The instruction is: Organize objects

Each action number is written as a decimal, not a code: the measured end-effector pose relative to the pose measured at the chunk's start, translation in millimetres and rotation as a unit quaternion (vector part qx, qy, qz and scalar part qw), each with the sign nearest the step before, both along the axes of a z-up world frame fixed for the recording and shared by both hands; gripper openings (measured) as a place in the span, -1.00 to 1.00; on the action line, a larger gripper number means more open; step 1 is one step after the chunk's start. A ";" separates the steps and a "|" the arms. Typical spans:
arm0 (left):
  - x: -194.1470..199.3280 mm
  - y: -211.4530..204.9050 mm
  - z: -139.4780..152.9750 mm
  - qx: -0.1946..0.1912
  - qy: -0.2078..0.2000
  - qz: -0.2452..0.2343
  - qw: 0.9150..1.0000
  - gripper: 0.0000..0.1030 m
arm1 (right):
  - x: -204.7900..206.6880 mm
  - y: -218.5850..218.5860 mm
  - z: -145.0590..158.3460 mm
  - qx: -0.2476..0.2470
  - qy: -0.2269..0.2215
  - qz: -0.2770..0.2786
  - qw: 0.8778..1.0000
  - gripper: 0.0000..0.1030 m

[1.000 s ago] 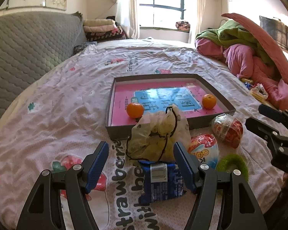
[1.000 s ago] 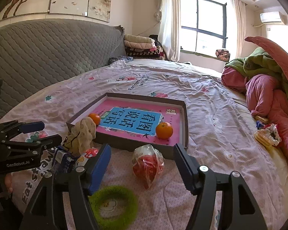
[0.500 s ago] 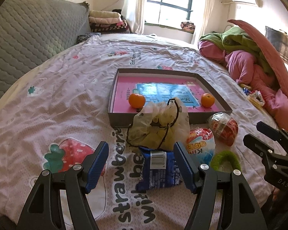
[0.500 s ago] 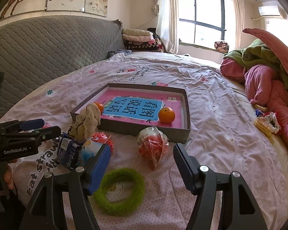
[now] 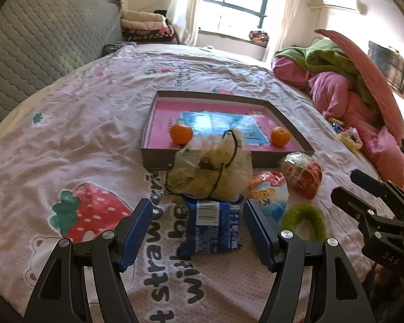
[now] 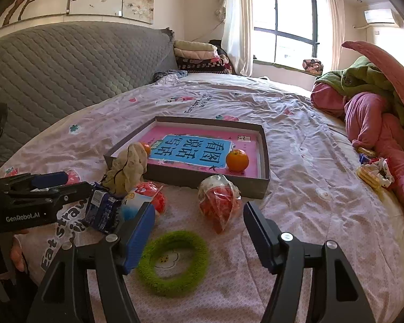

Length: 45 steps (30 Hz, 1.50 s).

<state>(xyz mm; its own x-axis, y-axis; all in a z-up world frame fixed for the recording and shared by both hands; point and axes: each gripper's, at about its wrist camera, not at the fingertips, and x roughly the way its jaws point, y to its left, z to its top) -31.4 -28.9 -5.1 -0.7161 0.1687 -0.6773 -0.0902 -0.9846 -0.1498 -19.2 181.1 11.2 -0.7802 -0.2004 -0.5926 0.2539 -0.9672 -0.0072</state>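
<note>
Left wrist view: the left gripper (image 5: 196, 231) hangs over the near edge of the bed (image 5: 75, 134), its blue fingers (image 5: 137, 231) spread wide with nothing pressed between them; a blue snack packet (image 5: 215, 228) lies on the sheet in the gap, touched by neither pad. Just beyond the packet sits a crumpled beige bag (image 5: 210, 169) with a black cord, leaning against the near wall of a shallow grey box (image 5: 159, 158). Inside the box, on its pink lining, one orange (image 5: 181, 133) lies near the near left corner and a second orange (image 5: 280, 136) near the near right corner. To the right of the bag lie a red and blue egg-shaped toy (image 5: 269, 191), a clear bag of red snacks (image 5: 301, 175) and a fuzzy green ring (image 5: 304, 223). At the far right edge of the bed, pink and green bedding (image 5: 350, 86) is piled. In the right wrist view the right gripper (image 6: 199, 231) also stands open and empty, its fingers (image 6: 140, 234) on either side of the green ring's far rim without touching it, the snack bag just beyond.
</note>
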 end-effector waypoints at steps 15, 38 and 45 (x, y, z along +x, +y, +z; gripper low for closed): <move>-0.7 8.3 -5.3 -0.010 -0.017 -0.012 1.000 0.39 | -1.2 -0.3 -4.4 -0.001 -0.013 -0.002 1.000 0.32; 4.4 16.9 -11.8 -0.016 -0.046 -0.029 0.998 0.39 | 0.3 1.2 -19.7 0.008 -0.051 -0.009 0.999 0.32; 3.9 17.5 -14.3 -0.018 -0.053 -0.030 0.998 0.39 | 0.8 2.2 -22.6 0.007 -0.059 -0.010 0.998 0.32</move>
